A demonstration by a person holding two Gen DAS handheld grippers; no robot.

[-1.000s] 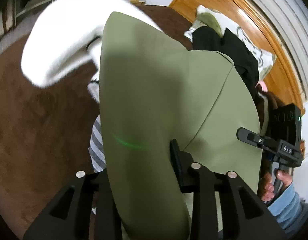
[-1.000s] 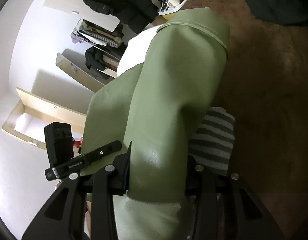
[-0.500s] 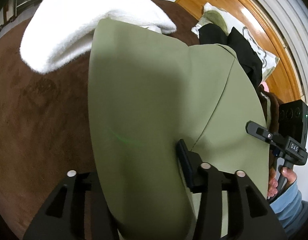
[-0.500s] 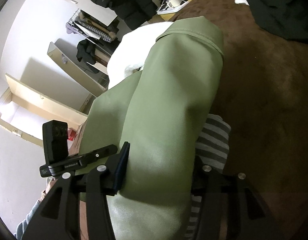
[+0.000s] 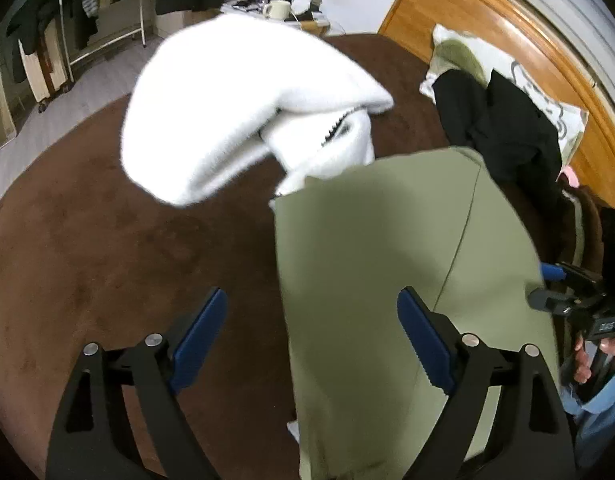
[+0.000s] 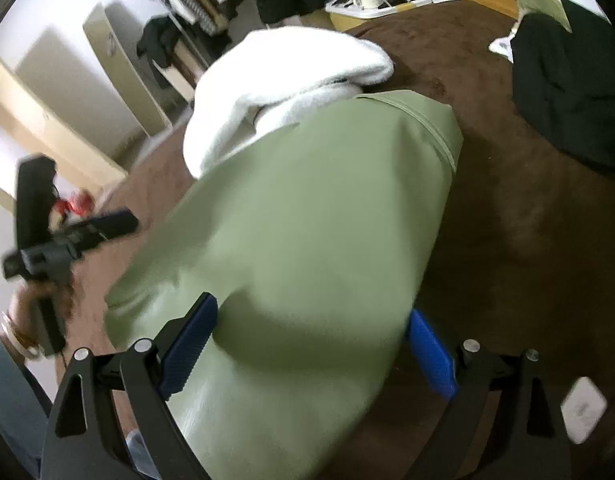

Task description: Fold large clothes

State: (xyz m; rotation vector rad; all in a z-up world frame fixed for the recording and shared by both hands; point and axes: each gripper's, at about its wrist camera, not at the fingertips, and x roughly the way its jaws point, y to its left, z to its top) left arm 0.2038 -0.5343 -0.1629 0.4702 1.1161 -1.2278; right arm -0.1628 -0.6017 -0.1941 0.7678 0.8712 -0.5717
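- Green garment point(image 5: 387, 280) flat-ish on brown bed cover point(image 5: 107, 240), folded into a long panel; far hem end point(image 6: 419, 120) lies on or against white fleece point(image 5: 235, 112), contact line hidden.
- Left claw point(image 5: 311, 336) spread wide, blue pads point(image 5: 199, 332) clear of cloth; near edge of garment sits between the jaws but not pinched.
- Right claw point(image 6: 307, 344) likewise wide open, straddling the garment's near bulge; gripping nothing. Both views blurred.
- Risk: fold springing back. Smooth, slightly glossy fabric, bulging near the right claw; with no grip from either side, top layer likely to slide off and undo the crease.
- Risk: uneven stack. Far end riding on the fleece means a tilted base; next fold could roll sideways or drag the fleece along.
- Risk: snagging wrong layer. Open pads sit right at the fabric; closing now from this angle could catch only the top ply, or bed cover with it.
- Risk: claw collision. Other handle visible close by in each view point(image 5: 575, 304) point(image 6: 67, 232); converging on the same edge could knock them together.
- Black clothing point(image 5: 499, 128) well apart near wooden headboard point(image 5: 487, 12); small white flat object point(image 6: 583, 408) on cover just beside the right claw — could get swept off.
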